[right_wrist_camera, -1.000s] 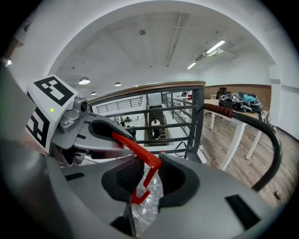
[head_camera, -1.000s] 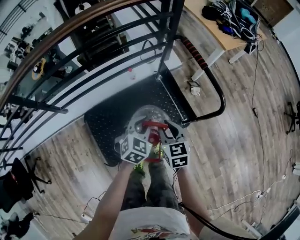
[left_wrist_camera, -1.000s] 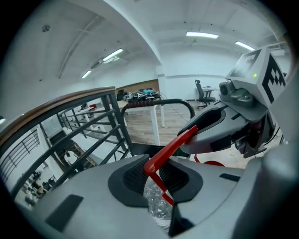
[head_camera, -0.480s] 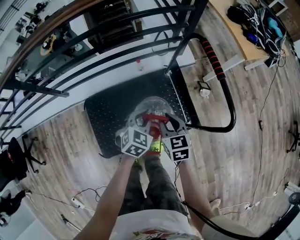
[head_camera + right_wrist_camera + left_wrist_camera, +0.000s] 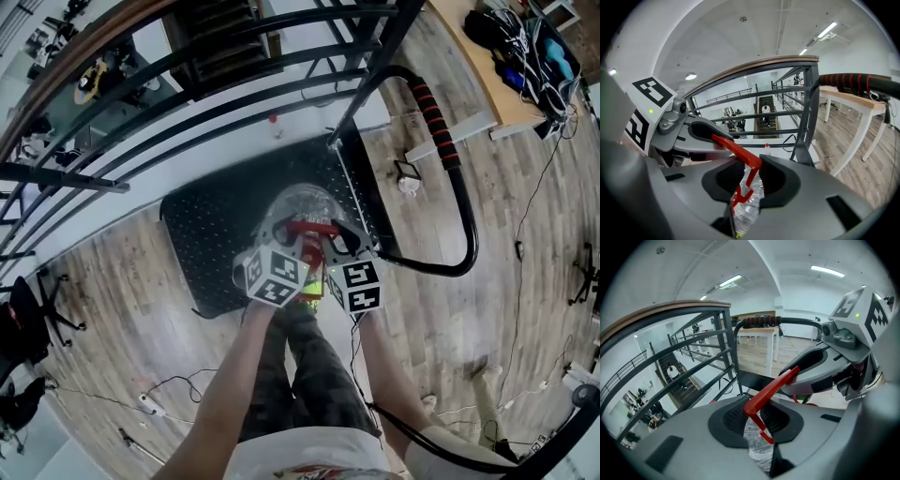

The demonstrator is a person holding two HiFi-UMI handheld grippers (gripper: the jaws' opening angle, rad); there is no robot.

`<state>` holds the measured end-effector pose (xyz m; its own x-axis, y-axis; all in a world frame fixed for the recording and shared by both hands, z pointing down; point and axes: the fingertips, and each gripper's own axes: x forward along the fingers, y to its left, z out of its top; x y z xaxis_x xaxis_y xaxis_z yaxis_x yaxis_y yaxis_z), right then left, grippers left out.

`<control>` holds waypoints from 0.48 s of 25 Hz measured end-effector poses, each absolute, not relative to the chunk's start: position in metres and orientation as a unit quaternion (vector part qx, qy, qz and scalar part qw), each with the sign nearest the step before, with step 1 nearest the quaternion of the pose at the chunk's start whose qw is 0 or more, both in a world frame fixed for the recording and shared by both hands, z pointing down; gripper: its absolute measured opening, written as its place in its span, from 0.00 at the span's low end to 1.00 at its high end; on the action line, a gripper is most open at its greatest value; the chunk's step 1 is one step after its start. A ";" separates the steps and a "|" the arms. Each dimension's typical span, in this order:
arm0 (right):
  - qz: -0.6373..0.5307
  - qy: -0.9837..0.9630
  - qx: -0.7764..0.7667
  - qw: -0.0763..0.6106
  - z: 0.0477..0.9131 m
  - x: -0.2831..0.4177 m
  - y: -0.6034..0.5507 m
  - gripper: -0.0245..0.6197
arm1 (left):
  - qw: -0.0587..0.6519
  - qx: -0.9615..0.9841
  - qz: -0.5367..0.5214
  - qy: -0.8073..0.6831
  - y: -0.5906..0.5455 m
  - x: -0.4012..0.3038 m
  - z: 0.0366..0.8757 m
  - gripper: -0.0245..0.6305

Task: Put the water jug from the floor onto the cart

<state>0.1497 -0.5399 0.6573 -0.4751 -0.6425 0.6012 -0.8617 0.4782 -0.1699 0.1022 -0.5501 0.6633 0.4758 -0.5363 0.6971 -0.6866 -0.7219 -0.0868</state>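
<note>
The clear water jug [image 5: 298,208] hangs over the black studded deck of the cart [image 5: 211,239], near its front right part. Its red handle [image 5: 309,228] spans both grippers. My left gripper [image 5: 287,242] is shut on the left end of the red handle [image 5: 771,387], with crinkled clear plastic [image 5: 757,451] below the jaws. My right gripper [image 5: 330,242] is shut on the other end of the red handle [image 5: 740,152], above the jug's plastic [image 5: 745,206]. Whether the jug's bottom touches the deck is hidden.
The cart's black push bar with a red grip [image 5: 433,112] curves along the right side. A dark metal railing [image 5: 187,84] runs behind the cart. A wooden desk [image 5: 487,66] stands at the top right. Cables [image 5: 178,384] trail on the wood floor beside the person's legs.
Both grippers have sunk with the jug and carried it a little further over the cart's deck. The grips on the red handle are unchanged.
</note>
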 end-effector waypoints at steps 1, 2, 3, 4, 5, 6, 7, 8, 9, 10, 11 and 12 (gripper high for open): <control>0.233 -0.826 0.455 0.237 0.661 0.148 -0.542 0.19 | 0.103 0.852 0.367 -0.358 -0.553 0.100 0.667 0.14; 0.233 -0.826 0.455 0.237 0.665 0.146 -0.545 0.19 | 0.103 0.852 0.368 -0.357 -0.556 0.098 0.670 0.14; 0.235 -0.826 0.455 0.236 0.668 0.146 -0.548 0.19 | 0.105 0.852 0.368 -0.357 -0.558 0.097 0.673 0.14; 0.237 -0.826 0.456 0.233 0.670 0.146 -0.551 0.19 | 0.107 0.853 0.368 -0.355 -0.561 0.098 0.675 0.14; 0.240 -0.825 0.456 0.231 0.671 0.146 -0.553 0.19 | 0.109 0.853 0.367 -0.354 -0.563 0.098 0.677 0.15; 0.243 -0.825 0.454 0.231 0.673 0.146 -0.555 0.19 | 0.110 0.853 0.367 -0.354 -0.566 0.098 0.679 0.15; 0.243 -0.826 0.454 0.230 0.674 0.146 -0.559 0.19 | 0.111 0.853 0.367 -0.353 -0.570 0.098 0.680 0.15; 0.241 -0.827 0.455 0.225 0.674 0.146 -0.565 0.19 | 0.110 0.854 0.367 -0.353 -0.575 0.098 0.681 0.15; 0.239 -0.828 0.457 0.221 0.674 0.146 -0.571 0.19 | 0.109 0.853 0.368 -0.353 -0.580 0.099 0.682 0.15; 0.236 -0.828 0.458 0.219 0.675 0.147 -0.575 0.19 | 0.108 0.853 0.369 -0.352 -0.585 0.100 0.683 0.14; 0.235 -0.828 0.459 0.220 0.676 0.148 -0.579 0.19 | 0.107 0.854 0.369 -0.351 -0.589 0.102 0.684 0.15; 0.234 -0.828 0.459 0.223 0.677 0.150 -0.583 0.19 | 0.105 0.855 0.369 -0.350 -0.593 0.104 0.685 0.15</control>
<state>0.1505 -0.5834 0.6772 -0.4797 -0.6555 0.5833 -0.8637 0.4699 -0.1823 0.1038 -0.5930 0.6848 0.4827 -0.5202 0.7045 -0.6756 -0.7331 -0.0784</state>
